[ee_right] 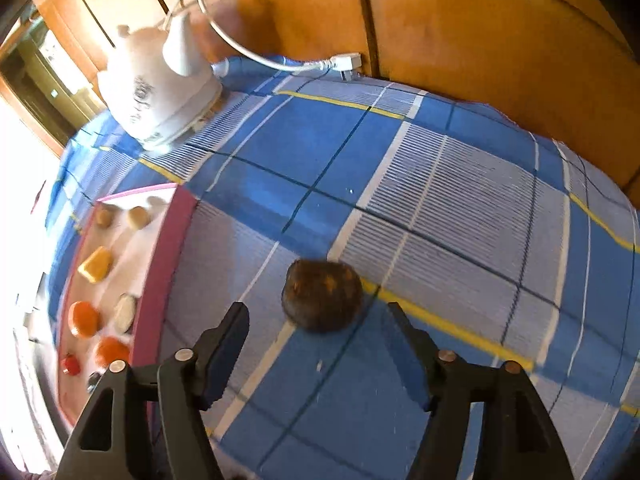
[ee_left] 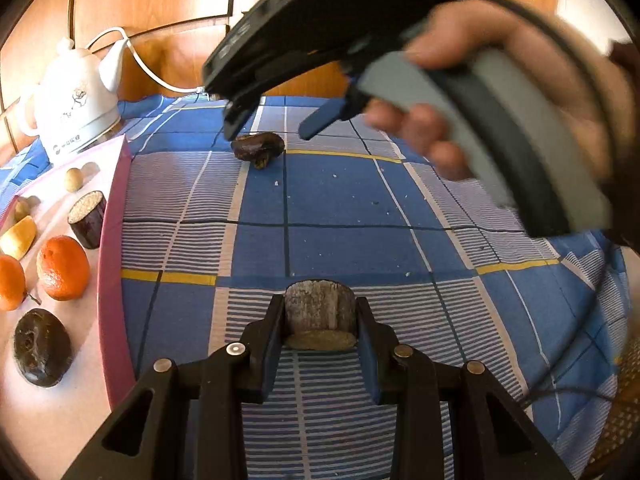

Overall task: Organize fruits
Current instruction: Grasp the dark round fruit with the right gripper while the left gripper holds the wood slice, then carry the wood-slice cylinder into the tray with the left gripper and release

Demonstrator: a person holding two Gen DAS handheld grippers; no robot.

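Wood panelling backs a desk spread with a blue checked cloth [ee_right: 320, 148], where a white electric kettle [ee_right: 156, 88] stands at the far left. On the left lies a pink-rimmed tray [ee_left: 114, 240] holding two oranges [ee_left: 63, 268], a dark cut piece and other small fruits. The left hand-held gripper [ee_left: 320, 320] is clamped on a short cut chunk of fruit [ee_left: 320, 306], grey-brown on its face, low over the cloth just right of the tray. The right hand-held gripper [ee_right: 318, 320] stands with its jaws apart, nothing between the pads; a dark, roundish fruit [ee_right: 322, 296], possibly overripe, lies on the cloth just beyond its fingertips.
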